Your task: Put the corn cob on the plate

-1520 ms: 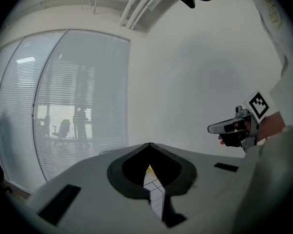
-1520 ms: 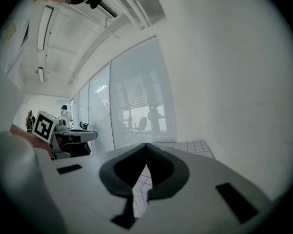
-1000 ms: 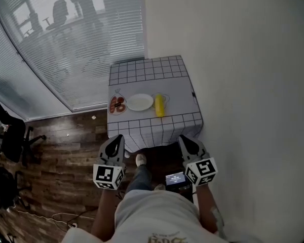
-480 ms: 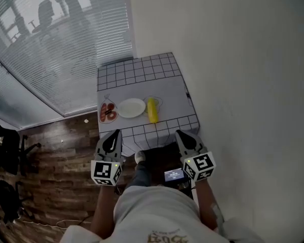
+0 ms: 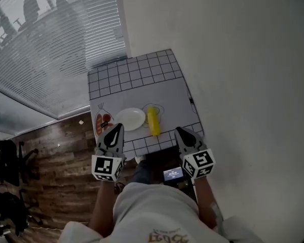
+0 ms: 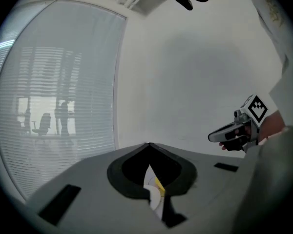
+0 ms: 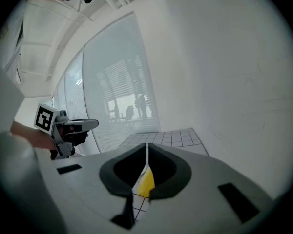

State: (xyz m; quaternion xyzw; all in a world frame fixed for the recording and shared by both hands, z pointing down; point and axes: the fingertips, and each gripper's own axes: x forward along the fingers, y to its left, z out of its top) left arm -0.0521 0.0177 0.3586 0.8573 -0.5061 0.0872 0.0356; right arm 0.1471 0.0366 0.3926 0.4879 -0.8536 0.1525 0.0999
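A yellow corn cob (image 5: 153, 120) lies on the checked table (image 5: 137, 72), just right of a white plate (image 5: 130, 119) and apart from it. My left gripper (image 5: 116, 128) is shut and empty, its tip over the table's near edge in front of the plate. Over the near edge to the right of the cob, my right gripper (image 5: 178, 131) is also shut and empty. Through the left gripper's (image 6: 148, 145) jaw slit I see slivers of the plate (image 6: 154, 191) and the cob (image 6: 158, 183). The right gripper (image 7: 146, 145) looks at the cob (image 7: 145, 184).
A small dish or picture with red pieces (image 5: 103, 122) sits left of the plate. A white wall (image 5: 243, 85) runs along the table's right side and window blinds (image 5: 45, 49) along its left and back. Wooden floor (image 5: 55, 176) and office chairs (image 5: 7, 158) lie to the left.
Both grippers have come forward together, from above the floor in front of the table to its near edge. The table, plate and cob now sit closer. Both jaws stayed shut.
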